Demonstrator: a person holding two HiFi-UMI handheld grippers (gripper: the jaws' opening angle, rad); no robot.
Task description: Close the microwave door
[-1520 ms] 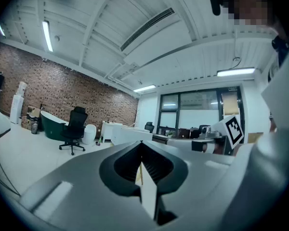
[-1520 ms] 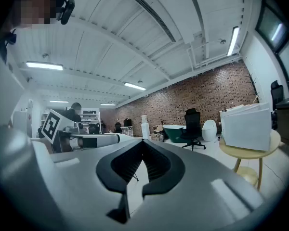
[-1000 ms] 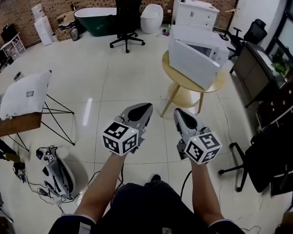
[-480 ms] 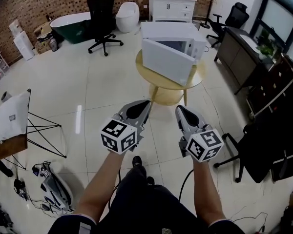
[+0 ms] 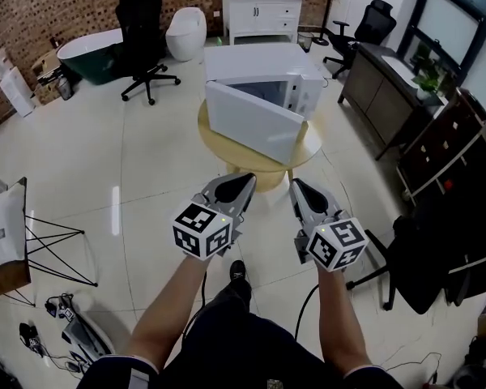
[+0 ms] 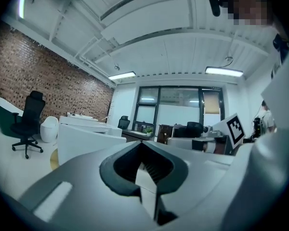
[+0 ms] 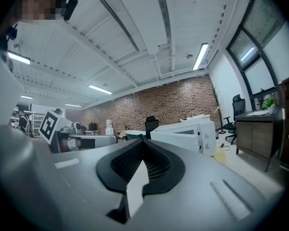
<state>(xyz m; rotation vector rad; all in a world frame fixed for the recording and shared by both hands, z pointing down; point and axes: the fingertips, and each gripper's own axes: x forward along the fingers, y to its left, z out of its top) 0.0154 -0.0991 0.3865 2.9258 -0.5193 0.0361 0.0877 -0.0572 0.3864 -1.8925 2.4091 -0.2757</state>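
**Microwave looms closer as I walk up**

The microwave (image 5: 263, 71) has drawn nearer, standing on the round bench (image 5: 309, 146) straight ahead. Its door (image 5: 251, 124) hangs open, its free edge seemingly nearer my right gripper (image 5: 298, 189) than my left gripper (image 5: 239, 186). Both pairs of fingers are closed and empty.

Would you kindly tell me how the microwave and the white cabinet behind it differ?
The microwave sits on the round table; the white cabinet stands on the floor by the brick wall. The microwave's door hangs open; the cabinet's doors look shut. Both are white.
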